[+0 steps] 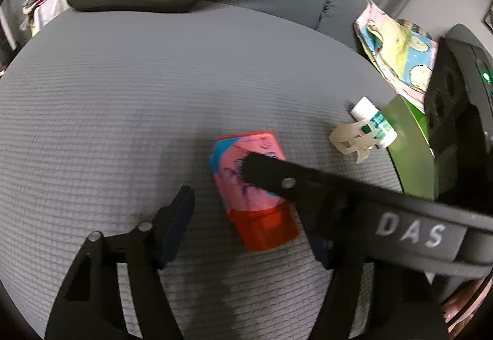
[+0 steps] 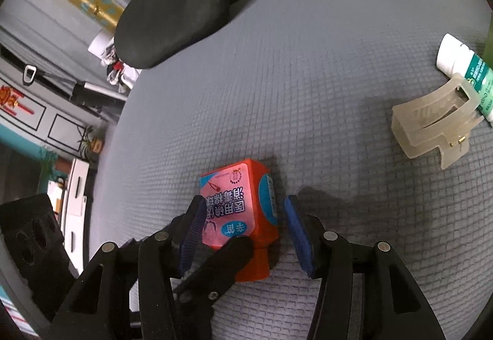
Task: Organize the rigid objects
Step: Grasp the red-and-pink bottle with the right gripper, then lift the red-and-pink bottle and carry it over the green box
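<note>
orange box [image 2: 243, 210] — lying on grey cushion [image 2: 308, 78], sitting between right gripper [image 2: 245, 229] pads, not pinched | left gripper [image 1: 255, 210] straddling it too, partly spread | clear clip [image 2: 431, 127], white bottle [image 2: 462, 68] — lying beyond, rightward

Left wrist view: the right tool's finger [image 1: 262, 170] crosses the orange-red bottle [image 1: 255, 186], hiding part of its pink label; the print there is blurred beyond reading. The left tool's [image 1: 246, 216] right-hand pad is almost wholly covered by that finger. The green box [image 1: 409, 155] is partly masked by the dark tool body. The white bottle [image 1: 374, 121] lies half behind the translucent clip [image 1: 351, 139].

Right wrist view: the white bottle [image 2: 462, 68] is cut off by the picture's edge. Whether either pad presses the orange-red bottle [image 2: 243, 210] cannot be told.
</note>
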The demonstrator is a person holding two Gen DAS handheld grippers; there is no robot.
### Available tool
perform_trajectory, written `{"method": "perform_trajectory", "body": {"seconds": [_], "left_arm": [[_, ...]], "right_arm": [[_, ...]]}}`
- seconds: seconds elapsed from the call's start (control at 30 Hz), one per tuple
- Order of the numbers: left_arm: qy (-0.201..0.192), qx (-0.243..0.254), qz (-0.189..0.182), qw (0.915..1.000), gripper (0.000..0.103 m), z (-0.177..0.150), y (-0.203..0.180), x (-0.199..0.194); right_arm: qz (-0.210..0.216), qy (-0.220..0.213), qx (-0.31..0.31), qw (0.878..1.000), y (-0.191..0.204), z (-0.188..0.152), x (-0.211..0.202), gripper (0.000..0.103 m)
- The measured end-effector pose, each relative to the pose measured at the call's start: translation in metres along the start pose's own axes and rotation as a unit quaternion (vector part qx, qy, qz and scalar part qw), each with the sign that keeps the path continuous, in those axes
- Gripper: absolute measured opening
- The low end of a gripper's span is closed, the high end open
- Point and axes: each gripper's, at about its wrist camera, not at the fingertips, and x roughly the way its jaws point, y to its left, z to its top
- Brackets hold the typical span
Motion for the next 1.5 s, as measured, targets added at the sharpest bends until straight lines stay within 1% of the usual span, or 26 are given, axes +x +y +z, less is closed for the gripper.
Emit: {"method": "perform_trajectory", "body": {"seconds": [0.07,0.1,0.23,0.37,0.53,0.77,1.07,1.5], "left_arm": [[0.000,0.010,-0.010,0.9999,0.047,-0.001,-0.007,0.002],[0.000,0.014,-0.007,0.9999,0.047,-0.002,-0.010,0.002],[-0.005,0.019,0.002,0.9998,0.047,-0.002,-0.013,0.001],[-0.013,0.026,0.008,0.9995,0.046,-0.003,-0.020,-0.004],[-0.034,0.042,0.008,0.9985,0.046,-0.003,-0.032,-0.016],[-0.066,0.071,-0.001,0.9952,0.046,-0.003,-0.057,-0.030],[-0.097,0.104,-0.021,0.9896,0.046,-0.006,-0.087,-0.041],[-0.122,0.143,-0.047,0.9811,0.046,-0.010,-0.124,-0.054]], "right_arm": [[-0.001,0.003,-0.006,1.000,-0.001,-0.002,0.000,0.055],[0.005,0.006,-0.010,1.000,0.000,-0.003,0.001,0.054],[0.000,-0.006,-0.019,1.000,0.000,-0.005,-0.004,0.051],[0.003,-0.015,-0.018,1.000,-0.002,-0.007,-0.011,0.050],[0.010,-0.040,-0.016,0.999,-0.004,-0.011,-0.031,0.050],[0.011,-0.082,-0.016,0.996,-0.007,-0.015,-0.062,0.050],[0.006,-0.131,-0.007,0.991,-0.015,-0.020,-0.098,0.050],[-0.006,-0.181,0.014,0.983,-0.032,-0.023,-0.134,0.050]]}}
